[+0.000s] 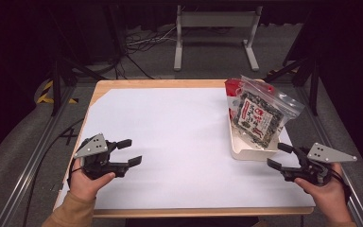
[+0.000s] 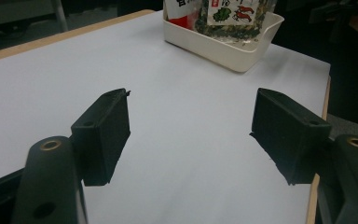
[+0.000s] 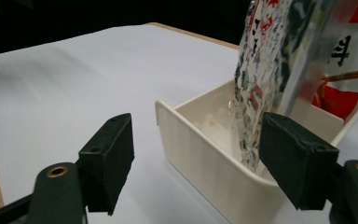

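Note:
A cream tray (image 1: 238, 150) stands at the right of the white-covered table (image 1: 170, 137). A clear bag of dark, printed snack packets (image 1: 257, 113) leans upright in it, with a red packet (image 1: 231, 90) behind. My right gripper (image 1: 280, 156) hovers just off the tray's near right corner, jaws open and empty. In the right gripper view the tray's corner (image 3: 200, 144) and the bag (image 3: 265, 70) sit straight ahead of the right gripper (image 3: 196, 158). My left gripper (image 1: 128, 151) is at the table's near left, open and empty, pointing right. The left gripper view shows the left gripper (image 2: 191, 126) over bare white surface, the tray (image 2: 223, 46) far ahead.
A wooden table edge (image 1: 160, 83) borders the white sheet. Beyond the table stands a grey metal frame (image 1: 215, 35) with cables on the floor. Rails run along both sides of the table. Wide bare white surface lies between the two grippers.

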Tool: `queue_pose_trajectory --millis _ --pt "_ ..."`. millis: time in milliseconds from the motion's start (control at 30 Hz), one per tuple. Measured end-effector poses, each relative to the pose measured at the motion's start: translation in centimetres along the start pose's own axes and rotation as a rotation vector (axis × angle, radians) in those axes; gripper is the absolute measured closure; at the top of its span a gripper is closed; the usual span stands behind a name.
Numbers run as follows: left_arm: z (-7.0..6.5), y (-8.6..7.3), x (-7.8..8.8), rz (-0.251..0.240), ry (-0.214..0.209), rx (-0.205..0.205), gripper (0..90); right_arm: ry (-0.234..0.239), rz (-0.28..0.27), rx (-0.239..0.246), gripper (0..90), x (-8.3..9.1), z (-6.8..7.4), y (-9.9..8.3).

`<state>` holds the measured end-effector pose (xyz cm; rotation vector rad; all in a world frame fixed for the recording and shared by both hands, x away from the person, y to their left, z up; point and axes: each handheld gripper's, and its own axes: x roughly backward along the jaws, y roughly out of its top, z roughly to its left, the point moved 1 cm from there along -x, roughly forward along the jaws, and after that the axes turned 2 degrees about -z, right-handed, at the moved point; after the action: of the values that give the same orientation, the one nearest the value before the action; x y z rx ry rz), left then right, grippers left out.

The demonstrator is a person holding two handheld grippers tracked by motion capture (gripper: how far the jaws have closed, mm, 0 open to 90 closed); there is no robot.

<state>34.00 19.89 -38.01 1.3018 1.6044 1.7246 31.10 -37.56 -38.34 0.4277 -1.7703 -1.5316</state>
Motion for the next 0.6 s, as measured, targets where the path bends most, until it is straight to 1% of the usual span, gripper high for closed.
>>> queue_pose_trajectory --millis 33,67,133,167,233,333,400,467,600 --pt "0.1 -0.1 0.0 -0.001 0.000 -0.002 28.0 0.000 0.001 0.001 26.5 -0.2 0.1 -0.3" --pt "0.1 -0.3 0.0 -0.001 0.001 0.011 28.1 0.001 0.000 0.002 26.5 -0.3 0.2 -0.5" --pt "0.1 -0.5 0.0 -0.005 0.002 0.015 28.0 -0.002 0.001 0.004 26.5 -0.7 0.4 -0.9" --pt "0.2 -0.7 0.0 -0.005 0.001 0.012 28.0 -0.002 0.000 0.005 26.5 -0.8 0.5 -1.1" --pt "0.2 -1.0 -0.1 -0.007 0.006 0.007 28.0 -0.017 -0.017 0.013 24.9 -1.1 0.7 -1.4" --pt "0.4 -1.6 0.0 -0.009 0.029 -0.005 27.7 -0.028 -0.022 0.029 24.6 -1.3 0.9 -1.5" --pt "0.6 -1.9 0.0 -0.011 0.020 0.002 27.7 -0.032 -0.020 0.039 23.9 -1.4 1.0 -1.5" --pt "0.7 -2.2 -0.1 -0.008 0.027 0.014 27.7 -0.037 -0.025 0.041 23.6 -1.5 1.1 -1.6" --pt "0.8 -2.3 -0.1 -0.012 0.024 0.014 27.6 -0.039 -0.026 0.038 24.0 -1.5 1.0 -1.6"
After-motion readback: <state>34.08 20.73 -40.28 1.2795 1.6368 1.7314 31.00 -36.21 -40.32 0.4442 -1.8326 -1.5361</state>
